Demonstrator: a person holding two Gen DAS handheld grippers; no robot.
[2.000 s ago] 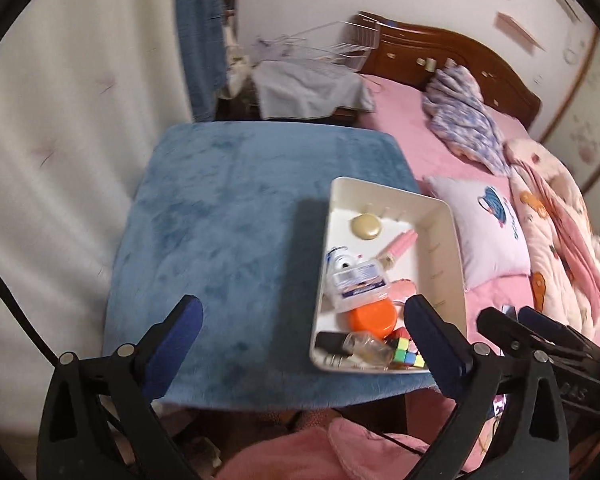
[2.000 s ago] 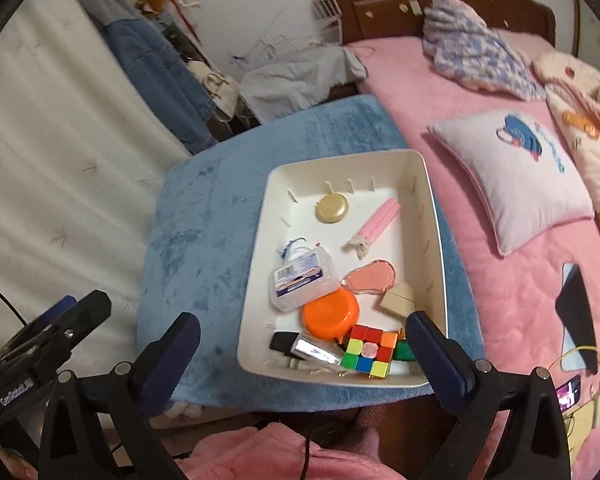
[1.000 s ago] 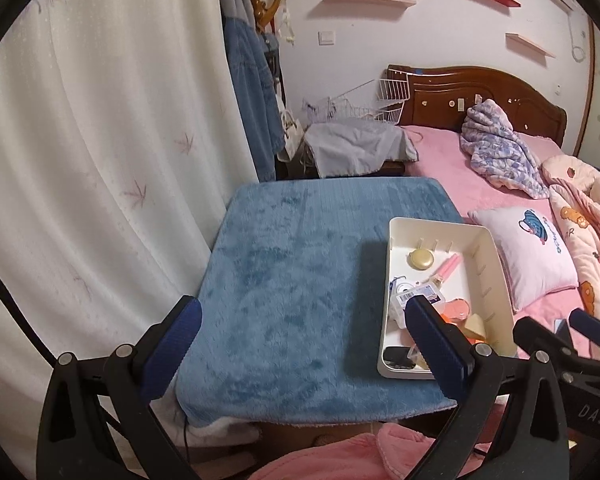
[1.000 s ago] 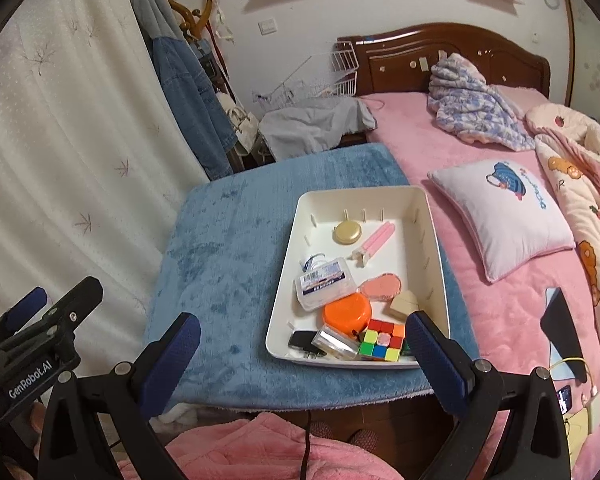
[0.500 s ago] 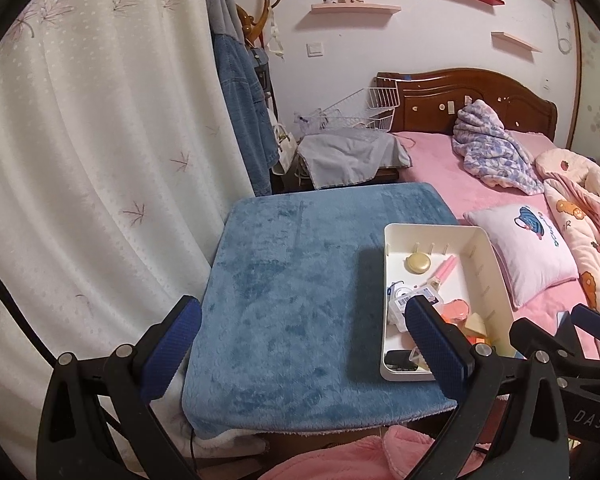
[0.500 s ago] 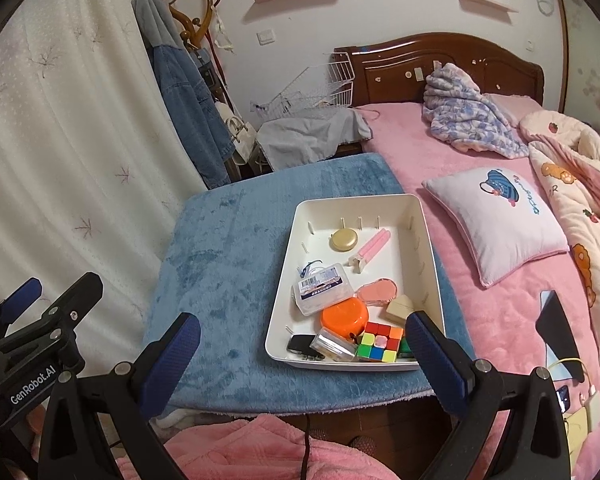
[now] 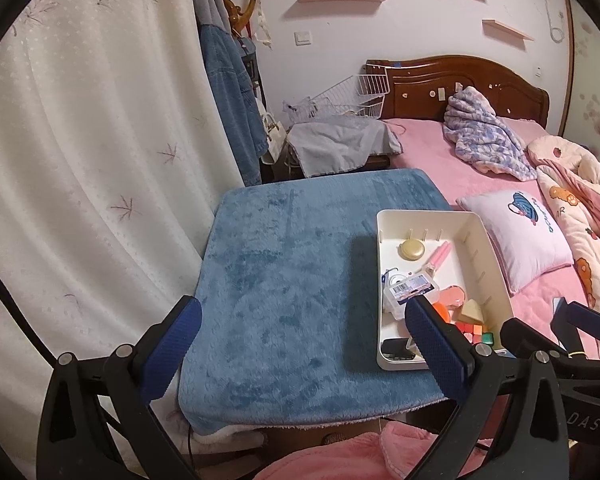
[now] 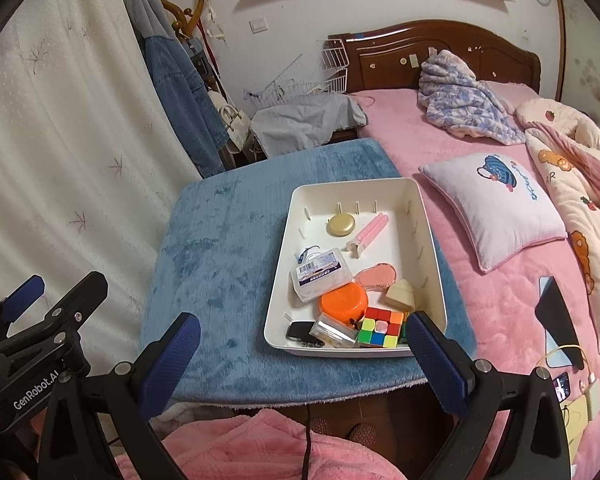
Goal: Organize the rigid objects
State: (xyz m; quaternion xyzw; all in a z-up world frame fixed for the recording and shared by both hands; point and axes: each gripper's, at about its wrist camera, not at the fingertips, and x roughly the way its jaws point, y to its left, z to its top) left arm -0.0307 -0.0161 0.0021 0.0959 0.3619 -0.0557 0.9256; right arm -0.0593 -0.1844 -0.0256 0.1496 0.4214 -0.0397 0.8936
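A white tray (image 8: 428,236) sits on the right part of a blue plush table top (image 8: 220,248). It holds a gold round compact (image 8: 340,225), a pink tube (image 8: 370,230), a clear plastic box (image 8: 321,274), an orange round case (image 8: 344,300), a pink oval mirror (image 8: 377,276), a cream wedge (image 8: 400,295), a colour cube (image 8: 380,327) and a black key fob (image 8: 300,331). The tray also shows in the left wrist view (image 7: 496,276). My left gripper (image 7: 300,340) is open and empty above the near table edge. My right gripper (image 8: 300,352) is open and empty before the tray.
A pink bed (image 8: 480,152) with a pillow (image 8: 496,204) and quilts lies right of the table. A white curtain (image 7: 80,140) hangs on the left. A coat rack with a denim jacket (image 8: 180,92) and a wire basket (image 8: 300,84) stand behind. A phone (image 8: 556,312) lies on the bed.
Both grippers have pulled back and up from the table, so the tray looks smaller and more of the room shows. Both stay open and empty.
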